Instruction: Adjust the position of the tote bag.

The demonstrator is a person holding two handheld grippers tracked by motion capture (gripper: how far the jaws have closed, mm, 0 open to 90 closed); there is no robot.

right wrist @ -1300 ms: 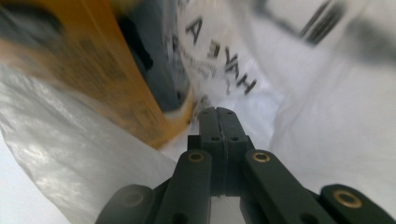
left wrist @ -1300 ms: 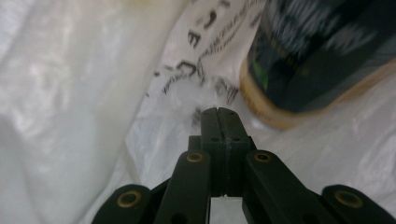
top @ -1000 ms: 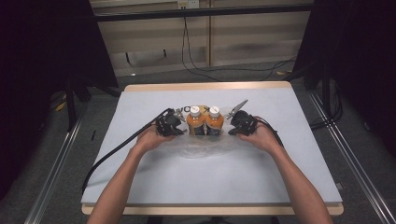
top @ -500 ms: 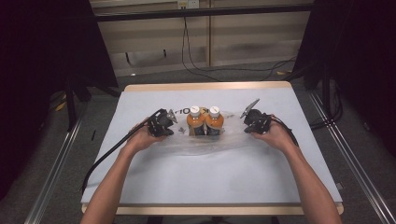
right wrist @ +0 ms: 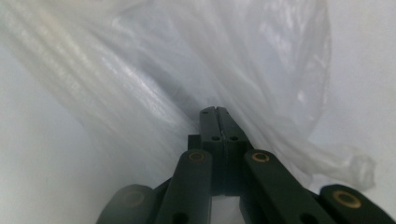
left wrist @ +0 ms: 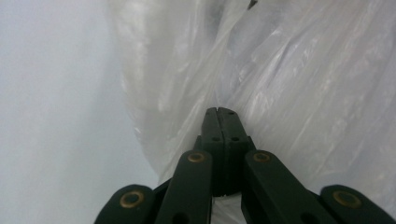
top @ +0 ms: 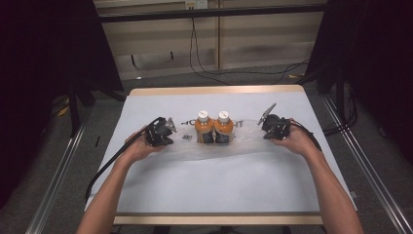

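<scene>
Pinching the clear plastic bag (top: 243, 146) at its left end, the left gripper (top: 163, 132) has its jaws fully closed on the film. Between the grippers, two orange bottles (top: 214, 127) stand upright, touching, mid-table, with the bag around them. The right gripper (top: 272, 127) clamps the bag's right end, jaws likewise closed, on the white table (top: 219, 190).

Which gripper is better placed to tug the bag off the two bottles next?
Probably the left gripper: it sits closer to the two bottles and is shut on the plastic bag. The right gripper, also clamping film, is farther out.

Lab recording booth: black curtains (top: 44, 73), metal rails (top: 53, 190), cables (top: 204, 63).
</scene>
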